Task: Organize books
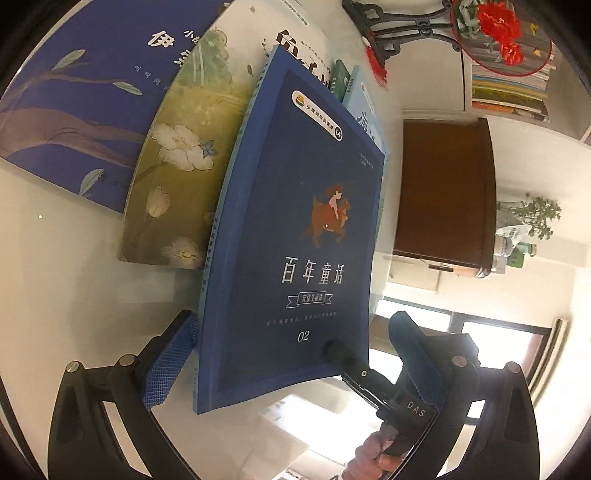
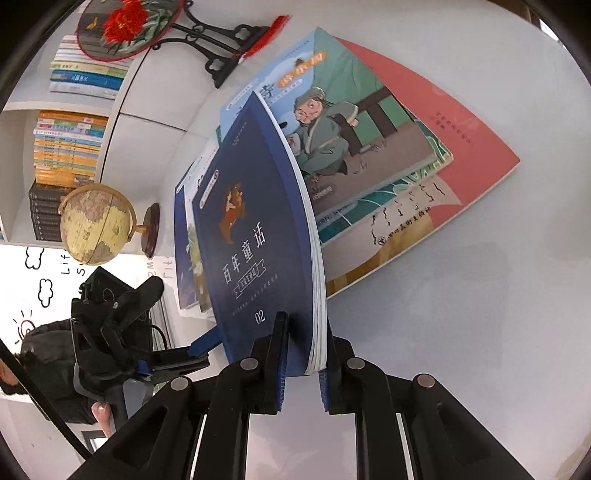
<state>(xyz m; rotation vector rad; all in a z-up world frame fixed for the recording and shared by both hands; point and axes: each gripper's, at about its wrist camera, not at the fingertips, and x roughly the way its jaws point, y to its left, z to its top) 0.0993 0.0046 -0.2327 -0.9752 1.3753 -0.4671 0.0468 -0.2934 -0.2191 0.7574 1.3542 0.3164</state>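
A dark blue book [image 1: 295,206] marked 02 stands upright on its edge over the white table [image 1: 55,277]. My right gripper [image 2: 304,332] is shut on its lower edge, and the tip of that gripper [image 1: 334,347] shows against the cover in the left wrist view. My left gripper [image 1: 295,328] is open wide around the same book; its left pad [image 1: 173,362] lies close by the spine and the right pad [image 1: 417,365] stands apart from the page edge. The right wrist view has the left gripper [image 2: 177,317] behind the book [image 2: 255,229]. Several books lie flat behind it.
Flat on the table are a purple-blue book [image 1: 74,92], a green flower book [image 1: 177,155], a pale-blue picture book [image 2: 332,129] and a red book [image 2: 472,129]. A fan ornament [image 2: 125,26], a globe [image 2: 96,225], shelves of books [image 2: 66,147] and a brown cabinet [image 1: 447,192] stand beyond.
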